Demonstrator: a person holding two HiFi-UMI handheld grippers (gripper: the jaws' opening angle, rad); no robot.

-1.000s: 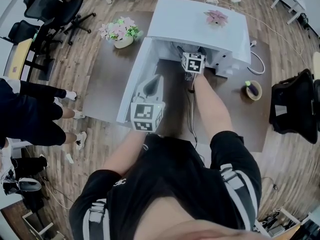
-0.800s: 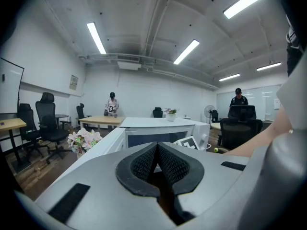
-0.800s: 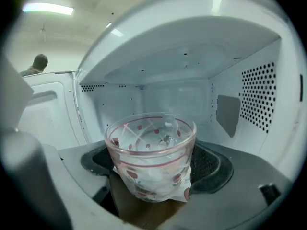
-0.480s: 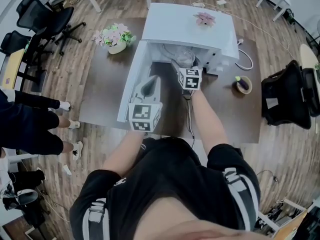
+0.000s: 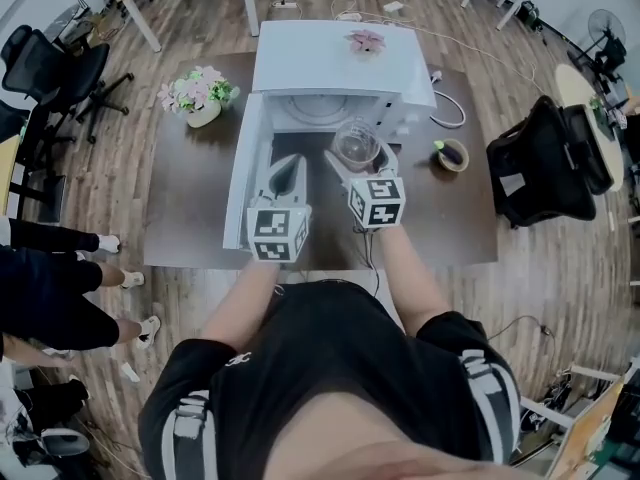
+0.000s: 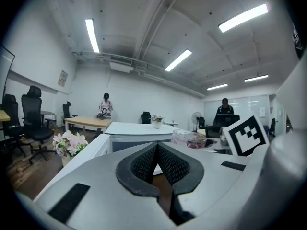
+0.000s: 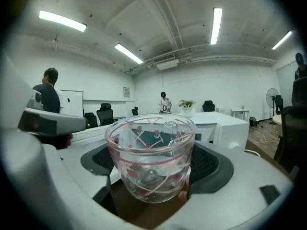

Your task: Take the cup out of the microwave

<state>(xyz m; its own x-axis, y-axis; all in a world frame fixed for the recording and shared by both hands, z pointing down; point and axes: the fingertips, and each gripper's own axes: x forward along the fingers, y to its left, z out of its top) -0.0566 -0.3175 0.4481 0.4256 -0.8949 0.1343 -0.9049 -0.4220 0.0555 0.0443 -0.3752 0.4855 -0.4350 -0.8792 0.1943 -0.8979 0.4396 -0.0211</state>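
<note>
While right gripper point(image 5: 359, 161) clamps cup point(image 7: 151, 159), microwave point(image 5: 330, 60) open.

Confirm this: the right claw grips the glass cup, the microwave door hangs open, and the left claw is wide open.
Not quite. The left claw is shut, jaws together on nothing, as the left gripper view shows. The rest holds: the right claw grips the glass cup and the microwave door hangs open.

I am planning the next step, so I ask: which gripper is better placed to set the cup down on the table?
Right. The right gripper is shut on the glass cup, outside the microwave and above the table. The left gripper is shut on nothing, beside the open door.
</note>
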